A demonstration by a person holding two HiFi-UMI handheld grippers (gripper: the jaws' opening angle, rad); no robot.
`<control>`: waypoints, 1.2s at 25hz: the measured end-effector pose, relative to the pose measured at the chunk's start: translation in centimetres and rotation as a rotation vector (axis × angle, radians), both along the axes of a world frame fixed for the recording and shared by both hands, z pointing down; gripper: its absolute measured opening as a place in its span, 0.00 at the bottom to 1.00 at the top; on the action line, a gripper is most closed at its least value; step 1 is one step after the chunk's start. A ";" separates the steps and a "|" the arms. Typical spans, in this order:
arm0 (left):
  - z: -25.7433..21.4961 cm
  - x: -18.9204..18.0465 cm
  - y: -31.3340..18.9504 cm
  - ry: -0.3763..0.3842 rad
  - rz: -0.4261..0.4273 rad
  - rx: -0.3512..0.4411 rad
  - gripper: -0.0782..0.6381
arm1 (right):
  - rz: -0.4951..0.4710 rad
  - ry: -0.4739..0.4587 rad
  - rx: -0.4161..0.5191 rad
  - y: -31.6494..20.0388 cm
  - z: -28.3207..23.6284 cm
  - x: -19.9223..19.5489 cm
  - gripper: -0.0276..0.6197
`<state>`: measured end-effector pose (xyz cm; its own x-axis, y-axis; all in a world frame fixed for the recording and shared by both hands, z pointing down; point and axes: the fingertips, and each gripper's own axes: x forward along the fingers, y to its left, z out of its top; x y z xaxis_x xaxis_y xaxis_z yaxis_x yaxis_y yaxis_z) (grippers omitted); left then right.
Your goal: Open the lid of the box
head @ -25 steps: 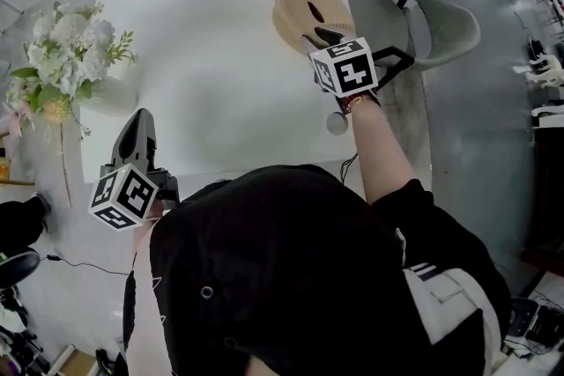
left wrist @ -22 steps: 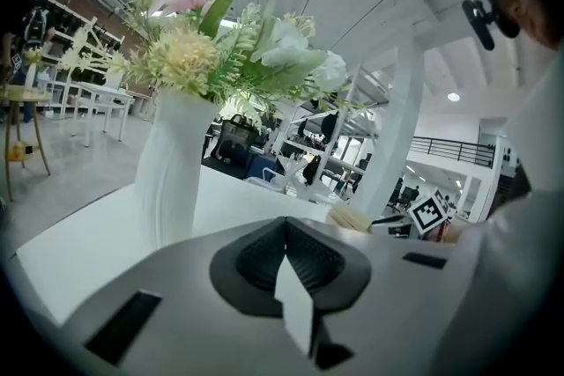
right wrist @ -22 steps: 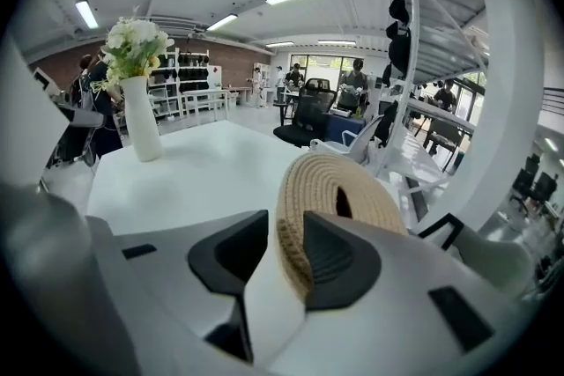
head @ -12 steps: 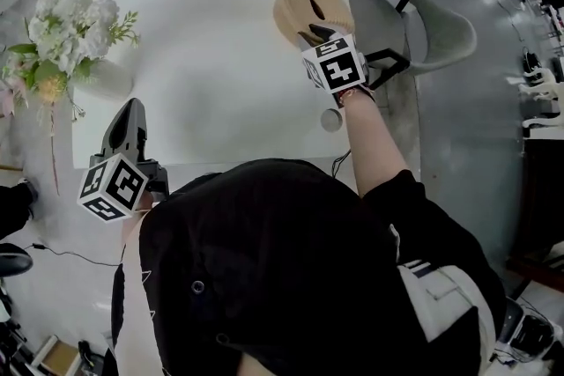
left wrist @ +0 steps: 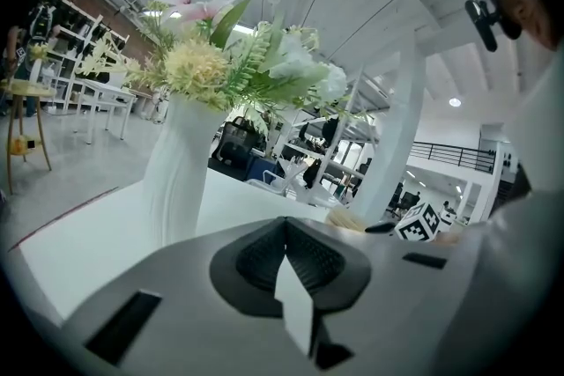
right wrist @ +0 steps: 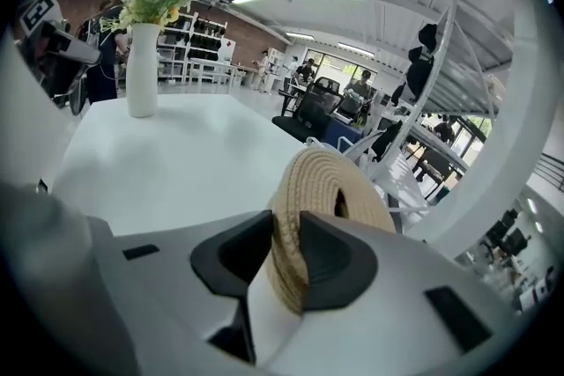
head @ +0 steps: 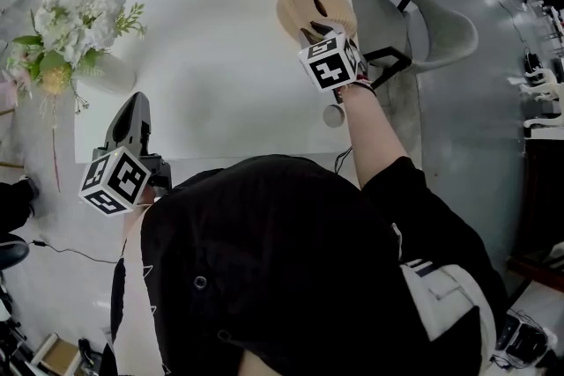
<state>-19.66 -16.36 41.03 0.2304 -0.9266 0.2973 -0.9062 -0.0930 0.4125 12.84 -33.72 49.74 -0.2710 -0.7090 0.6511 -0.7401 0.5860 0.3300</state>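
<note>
Head view: the woven lid (head: 313,3) sits at the far right corner of the desk (head: 220,57), with my right gripper (head: 315,33) on its near rim. My left gripper (head: 133,106) rests at the near left, well apart from it.

Left gripper view: its jaws are together on nothing, facing the vase (left wrist: 181,163).

Right gripper view: the jaws have just been closing and now clamp the lid's rim between the pads. The lid is round, so it has no long axis. It stands tilted up on edge, its rim running away from me and one face turned right. I judge the opening well begun. I cannot see the box itself, and the lid must still be swung clear.
</note>
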 end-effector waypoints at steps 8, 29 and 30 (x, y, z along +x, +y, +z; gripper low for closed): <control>0.1 0.4 0.2 0.007 0.016 -0.006 0.12 | 0.021 0.018 -0.058 -0.1 0.1 0.0 0.20; 0.6 1.6 -0.5 0.016 0.062 -0.014 0.12 | 0.015 0.022 -0.123 0.0 -0.1 0.6 0.16; 0.6 1.7 -0.6 0.017 0.063 -0.013 0.12 | 0.015 0.015 -0.128 0.0 -0.1 0.6 0.16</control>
